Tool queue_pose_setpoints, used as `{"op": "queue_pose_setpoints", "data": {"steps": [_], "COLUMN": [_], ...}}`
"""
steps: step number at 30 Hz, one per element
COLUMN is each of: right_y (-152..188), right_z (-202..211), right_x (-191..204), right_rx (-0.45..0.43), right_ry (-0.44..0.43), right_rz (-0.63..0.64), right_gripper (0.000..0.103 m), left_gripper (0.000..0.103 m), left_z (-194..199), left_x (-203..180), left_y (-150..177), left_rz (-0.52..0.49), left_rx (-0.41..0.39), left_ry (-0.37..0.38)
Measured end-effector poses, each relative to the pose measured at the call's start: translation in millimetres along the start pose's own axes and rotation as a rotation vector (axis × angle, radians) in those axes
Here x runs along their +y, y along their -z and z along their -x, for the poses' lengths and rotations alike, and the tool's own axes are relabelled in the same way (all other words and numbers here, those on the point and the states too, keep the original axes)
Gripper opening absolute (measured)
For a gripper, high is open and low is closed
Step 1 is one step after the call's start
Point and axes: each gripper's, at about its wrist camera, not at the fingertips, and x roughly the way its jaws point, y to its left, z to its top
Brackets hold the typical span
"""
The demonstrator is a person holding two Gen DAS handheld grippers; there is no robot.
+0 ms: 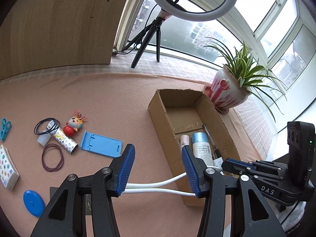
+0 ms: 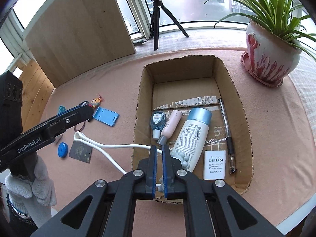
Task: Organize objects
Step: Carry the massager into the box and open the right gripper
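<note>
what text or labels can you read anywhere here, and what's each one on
"DAS": on the right gripper body, seen from the left wrist view.
"GenRobot.AI": on the left gripper arm, seen from the right wrist view.
"AC/DC ADAPTER" with CE and FC marks: on the white charger, printed upside down; its smaller lines are too small to read.
White bottle label, card: too small to read.

Black hand-held gripper (image 2: 159, 169), blue pads; white knit glove (image 2: 29, 185)
</note>
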Motion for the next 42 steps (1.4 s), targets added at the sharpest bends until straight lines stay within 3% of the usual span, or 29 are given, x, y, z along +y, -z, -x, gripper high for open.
{"op": "queue_pose_setpoints", "data": {"steps": [11,15,21,27,35,38,42], "right_y": [10.6,13.2,18.9,30.3,28.6,20.1,3.6], "right_z": [-17.8,-18.6,-17.3,-20.5,-4.8,-3.5,-12.8], "right_x": [-17.8,-19.2,-24.4,-40.1,-56.7,-53.1,-37.0], "right_rx": [0.064,0.068,0.069,0.089,0.034,0.017,0.014], "right_ry": [0.004,0.005,0.003,0.01,0.001,0.005,-0.002], "right_rz": [-0.025,-0.025,-0.039,-0.089,-0.13,-0.089,0.034], "right_gripper": [0.006,0.006,0.006,0.006,0.006,0.025,0.027], "left_gripper": [0.052,0.052,0.052,0.052,0.053,0.052,0.053], "left_z": [42.2,24.8,-29.0,-51.9,-55.0,-47.6,-33.0], "left_x": [23.7,9.0,-19.9,-54.3,-58.7,-44.6,-31.5], "left_y": [40.9,40.3,27.1,7.7,1.1,0.6,2.1], "left_rz": [0.048,0.007,-0.035,-0.083,-0.093,-0.053,-0.024], "left_rx": [-0.006,0.042,0.115,0.09,0.083,0.072,0.045], "left_ry": [-0.033,-0.02,0.064,0.135,0.067,0.062,0.046]}}
